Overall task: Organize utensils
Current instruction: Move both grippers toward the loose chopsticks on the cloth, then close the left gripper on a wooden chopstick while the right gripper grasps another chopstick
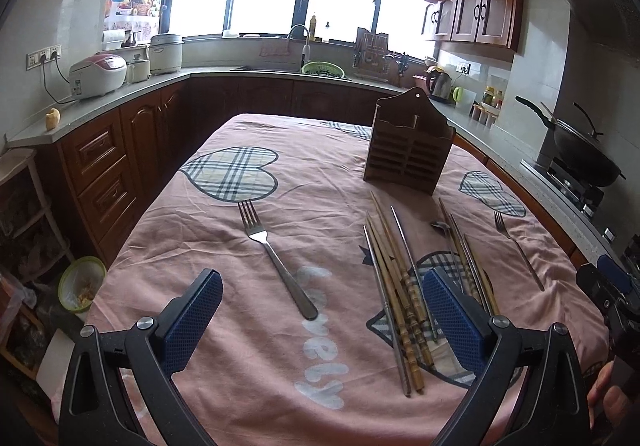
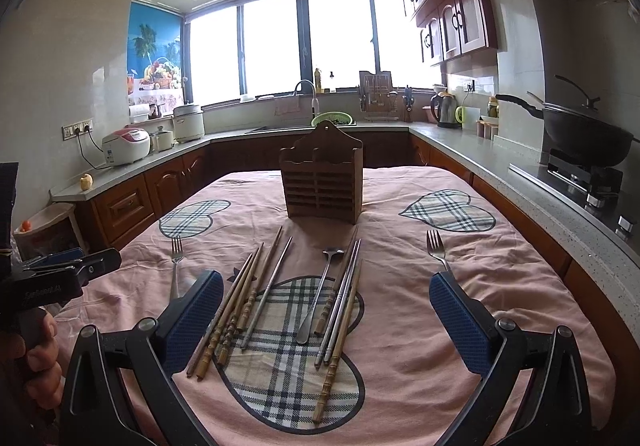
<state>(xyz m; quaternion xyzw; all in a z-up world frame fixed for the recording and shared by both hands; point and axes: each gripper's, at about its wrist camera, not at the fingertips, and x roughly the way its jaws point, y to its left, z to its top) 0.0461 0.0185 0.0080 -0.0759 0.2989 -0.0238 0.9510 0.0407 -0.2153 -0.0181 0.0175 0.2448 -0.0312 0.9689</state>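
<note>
Grippers — left gripper (image 1: 322, 320), right gripper (image 2: 326, 320) — gape above chopsticks (image 2: 256, 294).

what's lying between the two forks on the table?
Between the left fork and right fork: two bundles of chopsticks flanking a spoon, clearest in the right wrist view.

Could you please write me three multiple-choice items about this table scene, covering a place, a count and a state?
1. Where does the wooden holder stand?
A. beyond the utensils
B. on the counter
C. between the grippers

2. How many forks lie on the cloth?
A. one
B. two
C. four

3. How is the right gripper?
A. shut on a fork
B. shut on chopsticks
C. open

Answers: 1 A, it stands behind the chopsticks. 2 B, left fork, right fork. 3 C, fingers wide apart, holding nothing.
</note>
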